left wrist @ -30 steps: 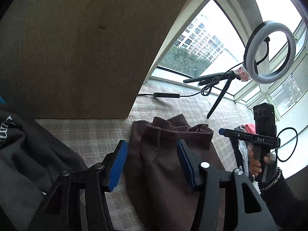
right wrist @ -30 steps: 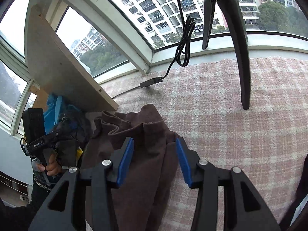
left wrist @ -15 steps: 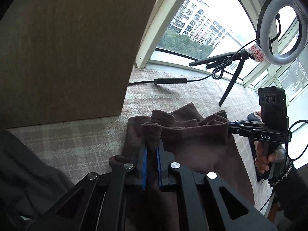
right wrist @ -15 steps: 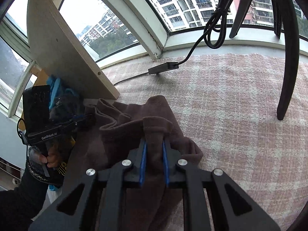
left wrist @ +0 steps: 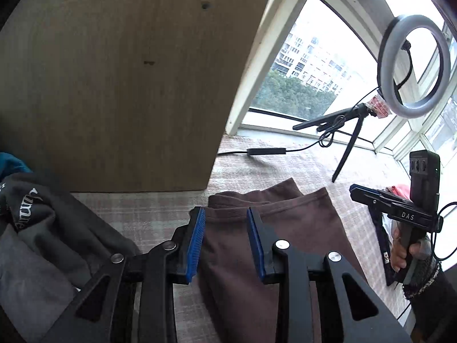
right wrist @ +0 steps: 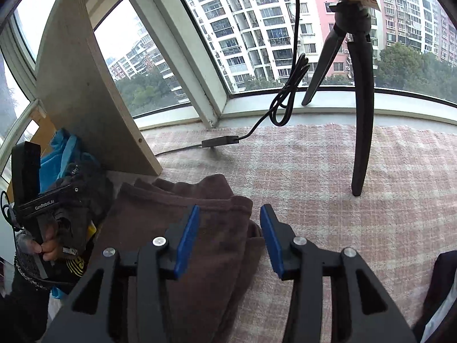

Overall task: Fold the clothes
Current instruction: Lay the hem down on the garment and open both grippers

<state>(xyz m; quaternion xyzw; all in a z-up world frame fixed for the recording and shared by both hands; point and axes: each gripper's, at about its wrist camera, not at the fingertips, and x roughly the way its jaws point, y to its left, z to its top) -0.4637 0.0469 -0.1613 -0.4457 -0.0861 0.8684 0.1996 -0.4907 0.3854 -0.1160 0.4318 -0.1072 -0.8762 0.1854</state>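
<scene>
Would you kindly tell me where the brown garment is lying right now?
The brown garment lies on the checked mat, low and centre in both wrist views, just right of the wooden board, beneath both hand-held grippers.

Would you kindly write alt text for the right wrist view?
The right gripper, jaws opening, hovers over the edge of a folded brown garment on a pink checked cloth; a black tripod stands by the window.

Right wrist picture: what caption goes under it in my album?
Right gripper opening above brown garment on checked blanket by window.
</scene>
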